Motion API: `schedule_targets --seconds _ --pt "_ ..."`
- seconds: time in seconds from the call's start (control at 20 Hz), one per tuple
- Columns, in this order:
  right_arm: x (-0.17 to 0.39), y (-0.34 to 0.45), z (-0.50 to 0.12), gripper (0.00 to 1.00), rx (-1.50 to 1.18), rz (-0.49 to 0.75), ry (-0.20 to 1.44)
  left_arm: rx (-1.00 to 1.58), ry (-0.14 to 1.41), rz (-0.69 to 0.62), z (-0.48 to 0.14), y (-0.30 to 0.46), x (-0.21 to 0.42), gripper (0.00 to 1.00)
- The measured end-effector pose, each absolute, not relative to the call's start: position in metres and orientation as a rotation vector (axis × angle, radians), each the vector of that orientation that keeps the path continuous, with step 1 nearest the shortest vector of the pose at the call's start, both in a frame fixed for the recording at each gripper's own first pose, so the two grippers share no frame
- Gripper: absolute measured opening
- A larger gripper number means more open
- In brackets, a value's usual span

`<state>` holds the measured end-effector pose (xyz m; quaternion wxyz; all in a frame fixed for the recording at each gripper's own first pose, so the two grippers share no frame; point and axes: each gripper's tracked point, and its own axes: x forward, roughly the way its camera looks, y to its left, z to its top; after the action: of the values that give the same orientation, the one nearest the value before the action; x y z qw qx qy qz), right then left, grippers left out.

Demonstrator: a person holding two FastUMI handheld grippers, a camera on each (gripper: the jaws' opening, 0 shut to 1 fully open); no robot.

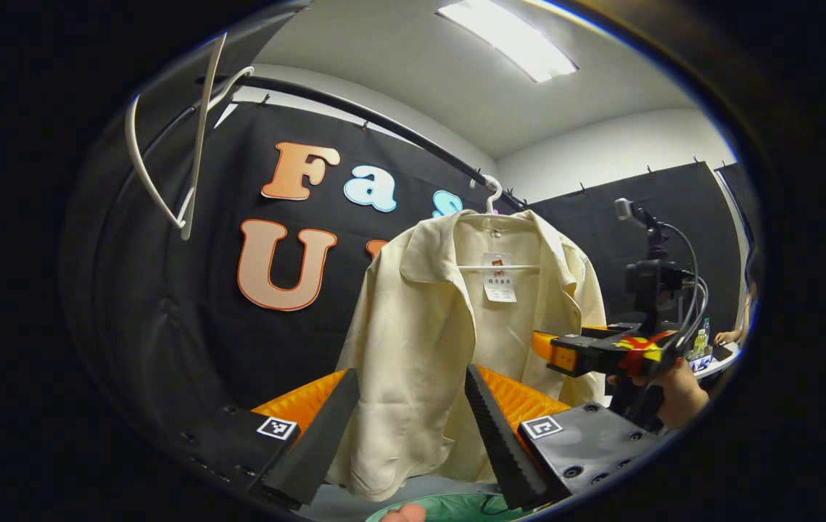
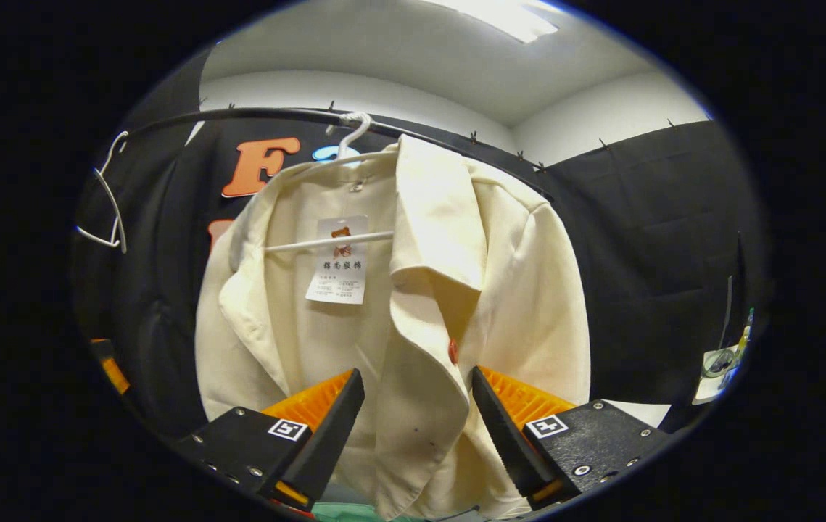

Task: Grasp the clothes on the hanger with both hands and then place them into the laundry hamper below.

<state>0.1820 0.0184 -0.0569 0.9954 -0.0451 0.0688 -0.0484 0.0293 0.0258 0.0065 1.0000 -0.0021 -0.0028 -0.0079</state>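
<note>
The cream jacket [image 1: 449, 326] hangs open-fronted on a white hanger [image 2: 351, 134] hooked over the dark rail [image 1: 354, 112], filling the middle of the left gripper view and most of the right gripper view. It looks light, soft and limp, so it should fold and slide readily once lifted off; the front panels near the lapels seem the best places to pinch, one on each side. The green rim of the laundry hamper [image 1: 449, 507] peeks in at the bottom centre of the left gripper view, below the hem. The left claw [image 1: 413, 428] is spread wide, its fingers framing the jacket's lower left panel without touching it as far as I can judge. The right claw [image 2: 416, 428] is likewise spread, straddling the buttoned front edge at lower centre. At the right of the left gripper view, a hand [image 1: 677, 395] holds the other gripper level, pointed at the jacket's side.
</note>
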Motion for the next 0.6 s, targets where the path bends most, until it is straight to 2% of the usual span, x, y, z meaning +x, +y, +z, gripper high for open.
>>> schedule_targets --seconds 0.05,0.15,0.2,0.25,0.3,0.35,0.4,0.45,0.55,0.6 --pt "0.189 0.015 -0.063 0.94 -0.099 -0.128 0.151 0.001 -0.01 -0.013 0.007 0.027 0.03 1.0" --pt "0.202 0.013 -0.076 0.93 -0.104 -0.152 0.182 0.013 -0.019 -0.012 0.009 0.029 0.031 1.0" --pt "0.206 0.01 -0.08 0.93 -0.097 -0.151 0.187 0.02 -0.025 -0.017 0.009 0.028 0.031 0.96" --pt "0.206 0.008 -0.081 0.83 -0.084 -0.149 0.183 0.027 -0.031 -0.022 0.008 0.027 0.033 1.0" --pt "0.203 0.003 -0.08 0.74 -0.062 -0.15 0.176 0.03 -0.035 -0.029 0.008 0.025 0.035 0.96" --pt "0.199 -0.001 -0.079 0.53 -0.046 -0.146 0.171 0.028 -0.038 -0.04 0.007 0.02 0.037 0.96" --pt "0.196 -0.004 -0.077 0.42 -0.038 -0.132 0.167 0.023 -0.038 -0.055 0.006 0.014 0.04 0.96" --pt "0.191 -0.007 -0.074 0.2 -0.033 -0.118 0.161 0.016 -0.036 -0.071 0.004 0.007 0.044 0.93" --pt "0.183 -0.008 -0.07 0.09 -0.049 -0.084 0.162 0.013 -0.034 -0.104 0.002 -0.004 0.056 0.96" --pt "0.178 -0.008 -0.065 0.07 -0.057 -0.069 0.157 0.013 -0.038 -0.119 0.002 -0.012 0.063 0.96"
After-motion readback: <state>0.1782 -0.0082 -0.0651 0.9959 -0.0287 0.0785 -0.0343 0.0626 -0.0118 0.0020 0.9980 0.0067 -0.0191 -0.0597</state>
